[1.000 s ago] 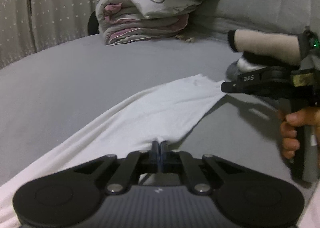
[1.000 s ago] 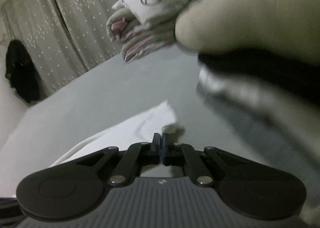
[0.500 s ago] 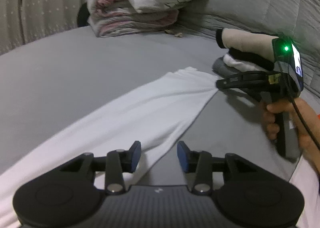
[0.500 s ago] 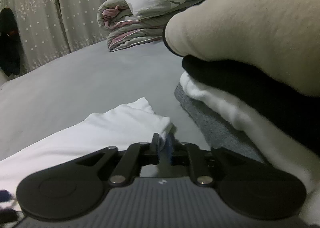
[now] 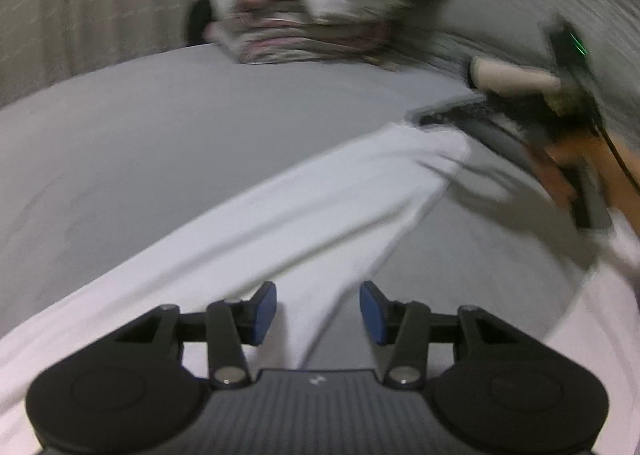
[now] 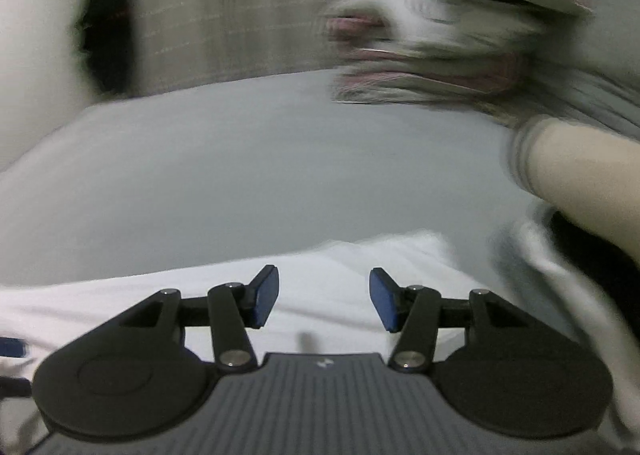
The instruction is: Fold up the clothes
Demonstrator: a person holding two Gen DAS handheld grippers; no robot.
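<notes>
On the grey bed [image 5: 168, 143], both the left claw [image 5: 318, 309] and right claw [image 6: 324, 301] have just been opening, released, nothing pinched, above the flat white garment [image 5: 288, 215].

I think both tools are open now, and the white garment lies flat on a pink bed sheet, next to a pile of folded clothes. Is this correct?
Not quite: the bed sheet is grey, not pink, as the left wrist view shows. The rest holds: the left tool and the right tool have just been opening and grip nothing, and the white garment lies flat beside the pile of folded clothes.
</notes>
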